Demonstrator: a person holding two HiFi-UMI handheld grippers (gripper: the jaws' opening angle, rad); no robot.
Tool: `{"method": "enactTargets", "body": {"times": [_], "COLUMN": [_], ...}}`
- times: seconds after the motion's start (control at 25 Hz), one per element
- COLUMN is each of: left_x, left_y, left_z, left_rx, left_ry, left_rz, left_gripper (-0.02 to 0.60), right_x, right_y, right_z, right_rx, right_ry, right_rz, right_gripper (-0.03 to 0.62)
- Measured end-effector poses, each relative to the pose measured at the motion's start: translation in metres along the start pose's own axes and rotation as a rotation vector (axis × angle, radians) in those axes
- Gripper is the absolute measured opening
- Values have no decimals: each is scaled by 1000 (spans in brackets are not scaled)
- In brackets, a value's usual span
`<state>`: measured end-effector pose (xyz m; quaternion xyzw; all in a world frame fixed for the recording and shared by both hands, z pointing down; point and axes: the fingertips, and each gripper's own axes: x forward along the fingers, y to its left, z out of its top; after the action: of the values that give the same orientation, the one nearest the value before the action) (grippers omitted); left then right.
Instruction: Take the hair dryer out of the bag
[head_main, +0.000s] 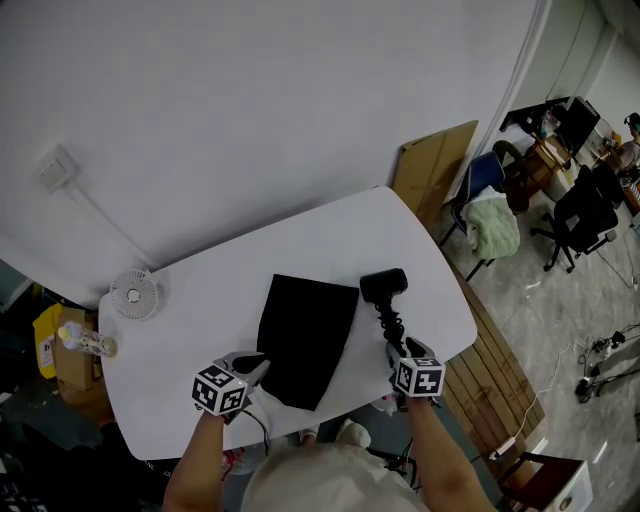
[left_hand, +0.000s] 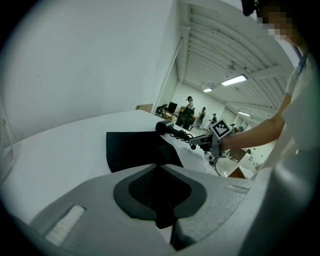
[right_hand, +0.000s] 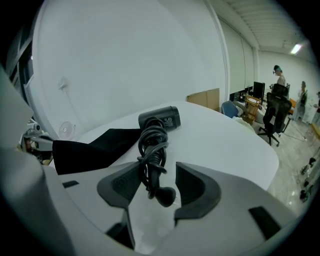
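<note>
Nearest you, your left gripper (head_main: 258, 366) has its jaws pressed together at the edge of the one bag (head_main: 305, 340). Your right gripper (right_hand: 157, 187) is spread around the cord-wrapped handle of the one hair dryer (head_main: 384, 286). The dryer lies on the table (head_main: 200, 290) beside the bag, so removal looks done. Farthest: one fan (head_main: 133, 294).

Looked like an open-plan office/lab w/ a workshop feel: black swivel chairs (head_main: 580, 215) and desks w/ monitors (right_hand: 258, 90) on the far side, ceiling strip lights (left_hand: 235, 80), people (left_hand: 189, 105) standing about, boards (head_main: 432, 170) leaning on the bare wall, a power strip (head_main: 505, 445) on the tiled floor.
</note>
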<state>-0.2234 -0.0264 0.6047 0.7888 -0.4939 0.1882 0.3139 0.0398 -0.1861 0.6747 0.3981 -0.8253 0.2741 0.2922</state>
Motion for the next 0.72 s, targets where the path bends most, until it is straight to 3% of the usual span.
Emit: {"method": "enactTargets", "body": {"times": [0.28,0.72], "left_x": [4,8], "left_y": [-1,0], "left_z": [1,3], "left_rx": [6,17], "left_ry": [3,19], "left_rz": [-3,-3], "left_gripper": [18,17], "right_x": [-15,-58], "right_y": [6,27], "right_z": [4,31], "right_rx": [10,97], "right_ry": [-18,-154], "right_rz": [74,192], "right_gripper": [281,296]}}
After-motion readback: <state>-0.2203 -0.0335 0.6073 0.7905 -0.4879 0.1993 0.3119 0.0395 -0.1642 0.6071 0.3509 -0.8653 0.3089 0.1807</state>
